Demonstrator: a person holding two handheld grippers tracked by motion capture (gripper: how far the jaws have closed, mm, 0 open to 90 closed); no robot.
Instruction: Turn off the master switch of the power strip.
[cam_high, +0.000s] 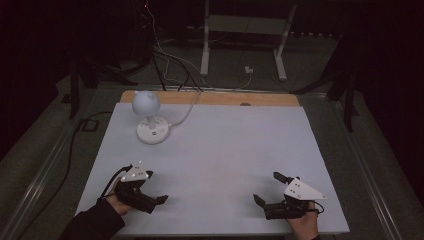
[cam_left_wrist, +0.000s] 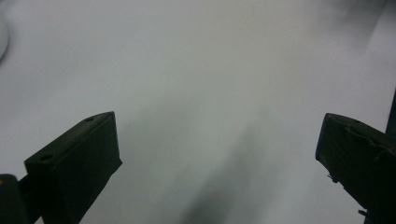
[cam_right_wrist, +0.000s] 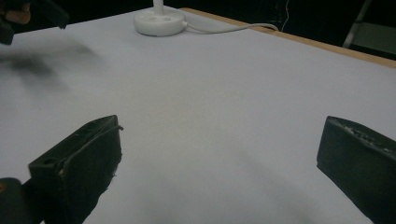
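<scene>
Two hands are holding the grippers at the near edge of the white table sheet (cam_high: 215, 150), well apart from each other. On the left side the left gripper (cam_high: 159, 196) is resting low over the sheet with its jaws spread wide and nothing between them. On the right side the right gripper (cam_high: 267, 189) is doing the same, jaws wide apart and empty. Far from both, a white desk lamp (cam_high: 149, 117) is standing upright near the far left corner, and its cord (cam_high: 187, 112) is running back over the wooden table edge (cam_high: 270, 99).
</scene>
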